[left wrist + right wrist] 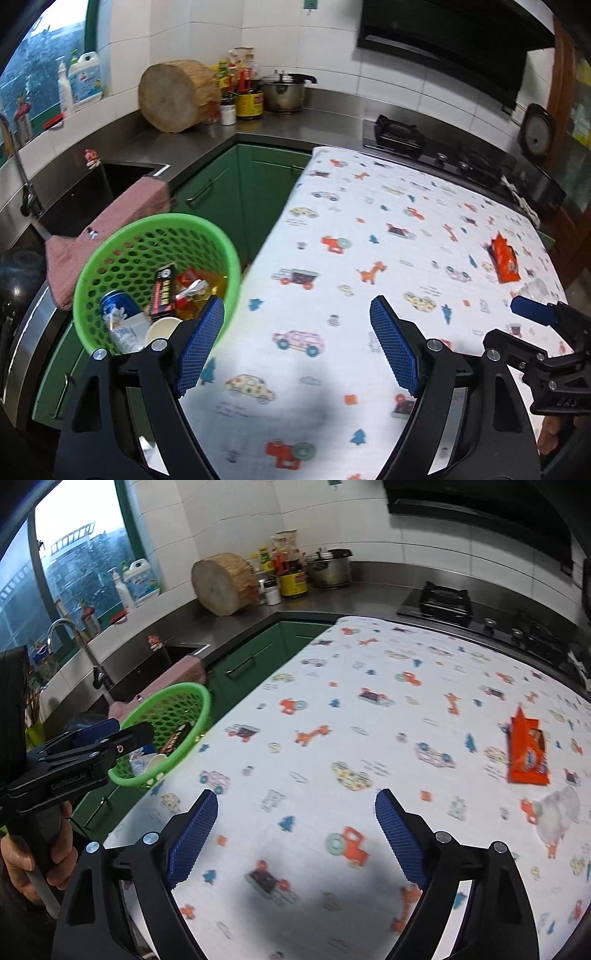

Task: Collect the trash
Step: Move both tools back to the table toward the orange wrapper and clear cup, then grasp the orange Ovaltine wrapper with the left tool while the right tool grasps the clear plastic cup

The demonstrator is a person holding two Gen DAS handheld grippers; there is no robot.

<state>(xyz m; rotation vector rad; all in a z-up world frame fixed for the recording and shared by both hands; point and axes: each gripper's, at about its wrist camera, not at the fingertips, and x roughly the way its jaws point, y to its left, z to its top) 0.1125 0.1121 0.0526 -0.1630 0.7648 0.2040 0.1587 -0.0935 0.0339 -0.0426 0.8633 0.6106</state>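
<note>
Now both hovering over surface [314, 686]: left hand-held gripper [297, 343] gaping wide, empty; right hand-held gripper [295, 829] likewise; orange wrapper [526, 751] lying ahead.

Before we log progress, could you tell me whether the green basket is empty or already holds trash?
It holds trash: inside the green basket lie a blue can, a black box, a paper cup and wrappers.

The tablecloth [369, 229] looks like soft matt woven cloth. Beside it, the basket [110, 258] is glossy perforated plastic, and a fuzzy towel [122, 214] hangs behind the basket. On the cloth, the wrapper [526, 751] is shiny foil-like plastic. The counter [295, 127] behind the cloth is brushed metal, bearing a rough wooden block [177, 96].
</note>
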